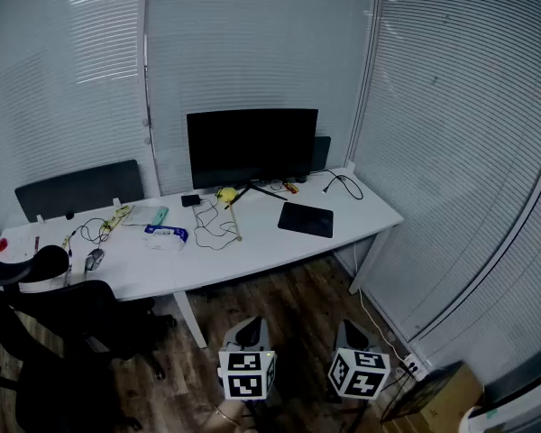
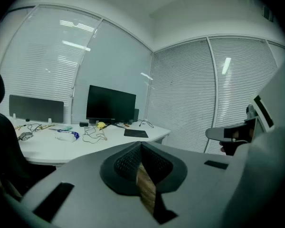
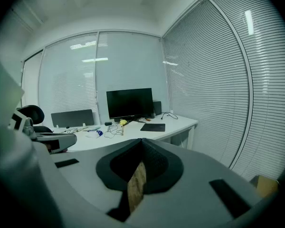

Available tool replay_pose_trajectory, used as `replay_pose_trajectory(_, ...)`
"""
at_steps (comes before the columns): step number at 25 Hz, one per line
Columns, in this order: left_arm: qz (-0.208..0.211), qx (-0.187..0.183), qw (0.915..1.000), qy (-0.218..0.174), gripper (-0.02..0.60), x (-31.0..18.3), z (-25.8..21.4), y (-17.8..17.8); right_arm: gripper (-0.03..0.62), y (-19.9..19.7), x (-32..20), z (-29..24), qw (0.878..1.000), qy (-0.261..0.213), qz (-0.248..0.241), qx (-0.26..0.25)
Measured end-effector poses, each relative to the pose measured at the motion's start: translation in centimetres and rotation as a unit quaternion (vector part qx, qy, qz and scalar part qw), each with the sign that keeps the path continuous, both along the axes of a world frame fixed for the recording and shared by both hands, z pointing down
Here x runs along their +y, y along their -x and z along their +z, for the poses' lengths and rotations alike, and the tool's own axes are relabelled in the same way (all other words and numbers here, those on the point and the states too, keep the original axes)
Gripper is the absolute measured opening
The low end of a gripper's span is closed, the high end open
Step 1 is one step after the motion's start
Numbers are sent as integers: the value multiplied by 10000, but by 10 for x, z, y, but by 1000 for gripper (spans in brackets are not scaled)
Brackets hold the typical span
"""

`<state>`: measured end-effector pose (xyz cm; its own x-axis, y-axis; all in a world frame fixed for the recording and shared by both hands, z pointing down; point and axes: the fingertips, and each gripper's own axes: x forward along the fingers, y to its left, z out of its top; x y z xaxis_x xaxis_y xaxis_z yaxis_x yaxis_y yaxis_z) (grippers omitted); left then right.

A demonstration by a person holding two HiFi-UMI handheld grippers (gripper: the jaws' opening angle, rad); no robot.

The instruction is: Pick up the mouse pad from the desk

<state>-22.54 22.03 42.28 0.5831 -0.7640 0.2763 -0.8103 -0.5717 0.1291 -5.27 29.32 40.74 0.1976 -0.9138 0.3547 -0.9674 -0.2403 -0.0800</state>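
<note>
While my left gripper [image 1: 248,330] hangs empty, jaws pressed together, well short of the white desk [image 1: 252,246], the flat black rectangular mouse pad [image 1: 306,219] lies toward its right end. My right gripper [image 1: 353,332], likewise clamped on nothing, should spread wide and catch the pad's near edge.

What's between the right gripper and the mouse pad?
Head view: from the right gripper to the mouse pad, only wooden floor and the bare front strip of the desk.
</note>
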Motion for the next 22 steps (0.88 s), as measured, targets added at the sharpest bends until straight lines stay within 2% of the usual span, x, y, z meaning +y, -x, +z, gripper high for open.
replay_pose_trajectory(12,69,49,9999,68,5,0,6,19,34,17,6,1,9999,-86,122,-70)
replay_pose_trajectory(22,54,-25,9997,216,5,-3,21,26,34,16,10,21,9995,116,227,-159)
